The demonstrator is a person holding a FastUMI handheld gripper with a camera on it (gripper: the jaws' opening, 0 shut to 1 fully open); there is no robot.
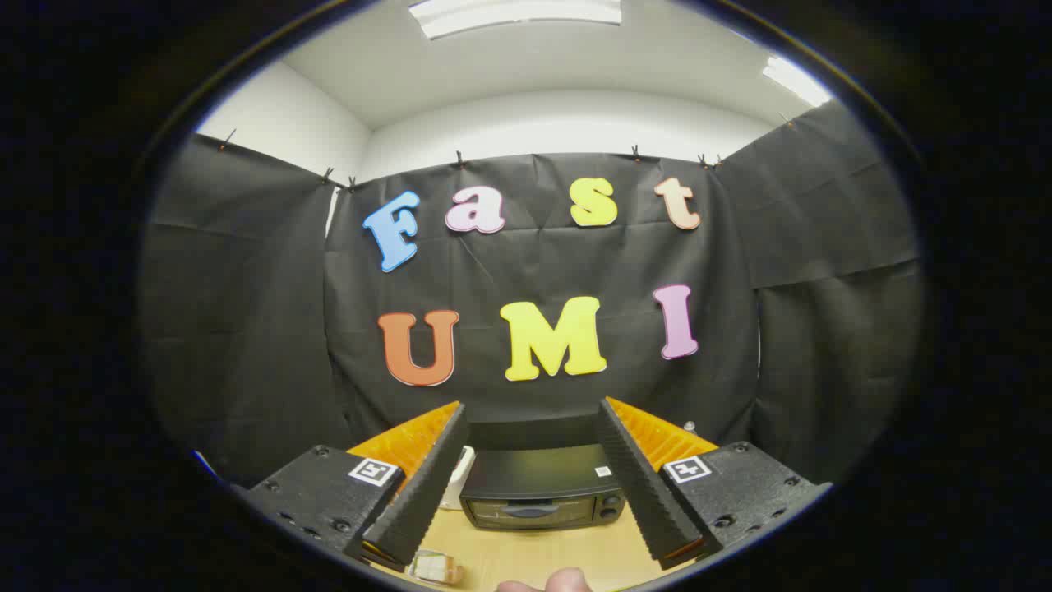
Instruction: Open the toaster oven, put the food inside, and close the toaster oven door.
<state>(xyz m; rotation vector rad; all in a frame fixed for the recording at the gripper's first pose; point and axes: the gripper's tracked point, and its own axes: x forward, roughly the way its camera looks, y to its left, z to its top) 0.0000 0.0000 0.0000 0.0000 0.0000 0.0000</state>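
Step in hand: we judge this as the very start, the approach to the toaster oven (538,493), whose door looks shut with the handle across its front.
Gripper: our gripper (534,485) hangs high above the table (567,547) with its jaws spread wide and nothing between the ribbed fingers (423,493).
Toaster oven: it sits on the far side of the table against the black cloth, seen between and beyond our fingers, its knobs on the right of its face.
Food: a small clear-wrapped item (436,567) lies on the near table, just below our left finger; we take it for the food but cannot make out what it is.
Other things: a white object (460,477) stands just left of the oven; a pale rounded shape (559,581), perhaps part of a hand, shows at the nearest edge.
Next move: we would need to drop down and forward, line the fingers up on the door handle, and pull it open.
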